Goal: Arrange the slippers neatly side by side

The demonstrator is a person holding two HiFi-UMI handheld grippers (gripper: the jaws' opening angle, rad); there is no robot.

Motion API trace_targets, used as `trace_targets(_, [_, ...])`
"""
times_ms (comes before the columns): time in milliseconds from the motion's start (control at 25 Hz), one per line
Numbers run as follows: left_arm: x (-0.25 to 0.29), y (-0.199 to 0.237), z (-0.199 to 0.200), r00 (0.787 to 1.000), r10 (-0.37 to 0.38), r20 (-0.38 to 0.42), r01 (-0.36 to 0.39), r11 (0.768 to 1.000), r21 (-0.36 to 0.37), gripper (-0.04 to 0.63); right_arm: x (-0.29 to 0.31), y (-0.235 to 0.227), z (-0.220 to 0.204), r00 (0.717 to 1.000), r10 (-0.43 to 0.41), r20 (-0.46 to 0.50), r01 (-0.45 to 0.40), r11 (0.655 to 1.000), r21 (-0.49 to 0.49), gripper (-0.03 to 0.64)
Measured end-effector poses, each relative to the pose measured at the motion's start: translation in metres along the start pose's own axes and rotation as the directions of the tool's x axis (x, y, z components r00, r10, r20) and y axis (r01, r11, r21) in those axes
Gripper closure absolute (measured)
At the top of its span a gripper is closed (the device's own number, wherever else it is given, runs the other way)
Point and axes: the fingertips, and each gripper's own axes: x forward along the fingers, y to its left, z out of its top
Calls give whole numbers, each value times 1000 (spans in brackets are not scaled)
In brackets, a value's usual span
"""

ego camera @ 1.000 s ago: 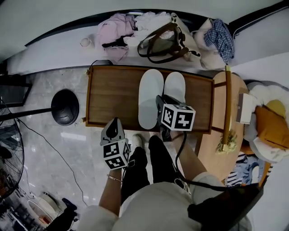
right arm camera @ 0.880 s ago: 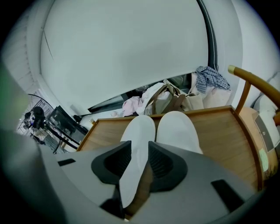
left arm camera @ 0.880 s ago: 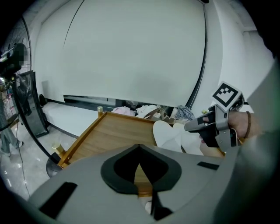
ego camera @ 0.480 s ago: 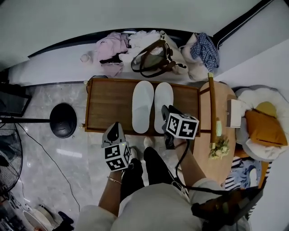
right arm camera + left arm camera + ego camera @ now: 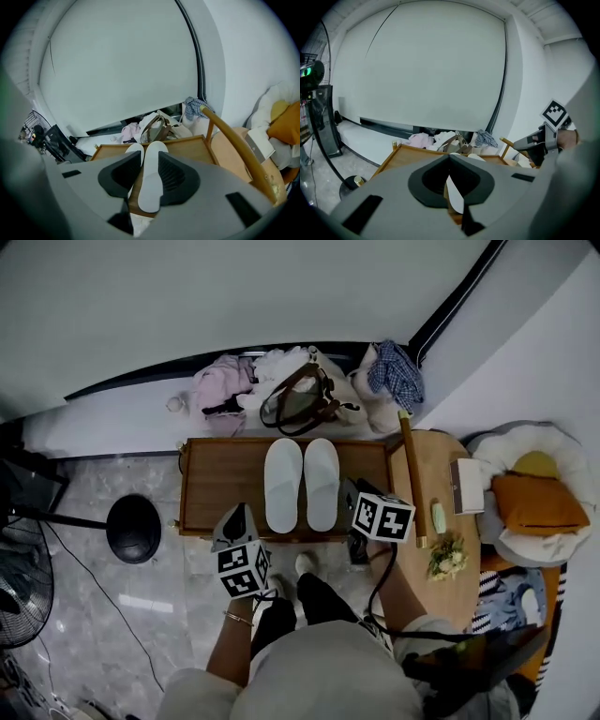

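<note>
Right tongs [image 5: 349,491] pulled back, apart, left tongs [image 5: 238,514] together, 2 slippers [image 5: 283,482] beyond both

Slippers [image 5: 284,482] are noted as white matt cloth. Table [image 5: 220,479] is seen as smooth brown wood. Floor [image 5: 112,615] is recorded as grey stone, polished, glossy.

left claw [image 5: 240,511] tips together, right claw [image 5: 346,489] jaws apart

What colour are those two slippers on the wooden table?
White, both of them; the head view shows the slippers best.
</note>
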Motion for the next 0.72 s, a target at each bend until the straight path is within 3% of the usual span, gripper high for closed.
trace_targets(360, [-2, -25, 40, 996, -61, 67, 60, 998, 13, 578, -55, -27, 27, 991, -23, 135, 22, 1000, 8, 545])
trace_targets(720, [-2, -41, 72, 987, -112, 115, 106, 993, 58, 578, -101, -37, 48, 961, -21, 276, 32, 999, -37, 568])
